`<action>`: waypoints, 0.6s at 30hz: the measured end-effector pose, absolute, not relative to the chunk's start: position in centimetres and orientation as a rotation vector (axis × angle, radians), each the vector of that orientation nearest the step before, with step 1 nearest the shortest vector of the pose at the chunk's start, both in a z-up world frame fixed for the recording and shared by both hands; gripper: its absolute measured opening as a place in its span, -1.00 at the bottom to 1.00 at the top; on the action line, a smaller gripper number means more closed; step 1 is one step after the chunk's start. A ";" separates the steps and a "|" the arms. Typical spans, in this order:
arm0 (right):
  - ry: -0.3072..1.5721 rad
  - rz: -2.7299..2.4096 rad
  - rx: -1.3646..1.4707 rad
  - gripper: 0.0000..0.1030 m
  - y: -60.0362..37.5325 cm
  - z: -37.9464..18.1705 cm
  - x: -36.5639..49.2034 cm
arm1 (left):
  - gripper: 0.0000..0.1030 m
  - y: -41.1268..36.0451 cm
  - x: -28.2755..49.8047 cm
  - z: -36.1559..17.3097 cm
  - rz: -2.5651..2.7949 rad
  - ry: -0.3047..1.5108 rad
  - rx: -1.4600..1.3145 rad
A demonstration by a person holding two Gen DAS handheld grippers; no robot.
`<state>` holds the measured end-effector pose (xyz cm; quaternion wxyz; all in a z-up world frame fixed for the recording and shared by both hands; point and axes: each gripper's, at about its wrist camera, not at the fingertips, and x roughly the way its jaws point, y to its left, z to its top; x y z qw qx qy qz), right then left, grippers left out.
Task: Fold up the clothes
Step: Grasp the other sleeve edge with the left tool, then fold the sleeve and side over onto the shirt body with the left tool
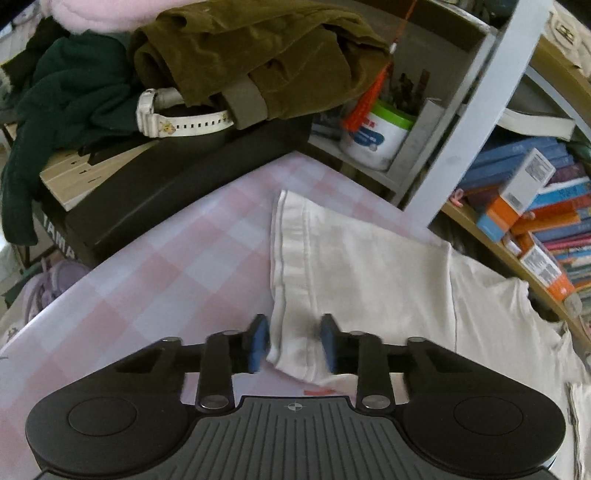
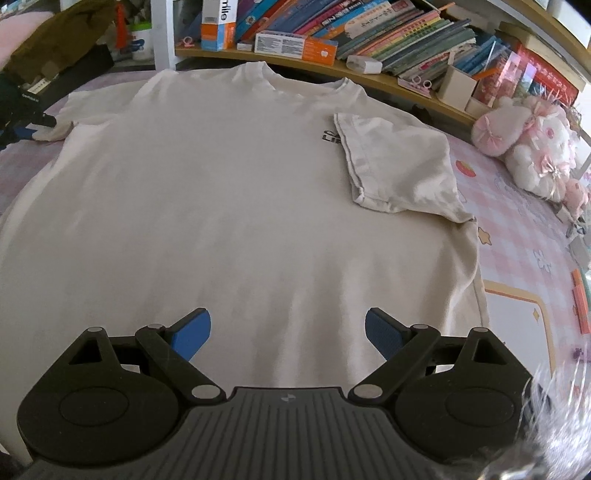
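Note:
A cream T-shirt (image 2: 221, 203) lies flat, front up, on the pink checked tablecloth (image 1: 166, 266), its collar towards the bookshelf. Its right sleeve (image 2: 399, 166) is folded in over the chest and partly covers a small black print. The left sleeve (image 1: 332, 266) lies spread out sideways. My left gripper (image 1: 293, 341) straddles the near corner of that sleeve's hem: the blue pads stand close on either side of the cloth with a narrow gap, not pinching it. It also shows at the far left of the right wrist view as the left gripper (image 2: 29, 131). My right gripper (image 2: 288, 332) hovers wide open over the shirt's lower part, holding nothing.
A black box (image 1: 177, 184) stands at the table's left end, piled with an olive garment (image 1: 258, 55), a dark green garment (image 1: 66, 92) and a white watch (image 1: 177, 122). A bookshelf (image 2: 369, 33) runs behind the shirt. Pink plush toys (image 2: 528, 147) sit at the right.

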<state>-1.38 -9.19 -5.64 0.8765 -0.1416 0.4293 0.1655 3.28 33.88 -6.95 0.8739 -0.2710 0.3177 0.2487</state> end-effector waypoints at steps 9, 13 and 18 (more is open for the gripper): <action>0.899 0.353 -0.263 0.76 -10.2 -5.9 -0.6 | -0.96 33.1 4.8 -3.9 0.548 0.564 -0.702; 0.900 0.351 -0.246 0.76 -11.1 -6.0 -0.2 | -0.96 27.9 8.3 0.6 0.367 0.524 -0.512; 0.909 0.327 -0.208 0.76 -12.8 -6.3 0.5 | -0.85 17.5 12.5 0.9 0.081 0.645 -0.195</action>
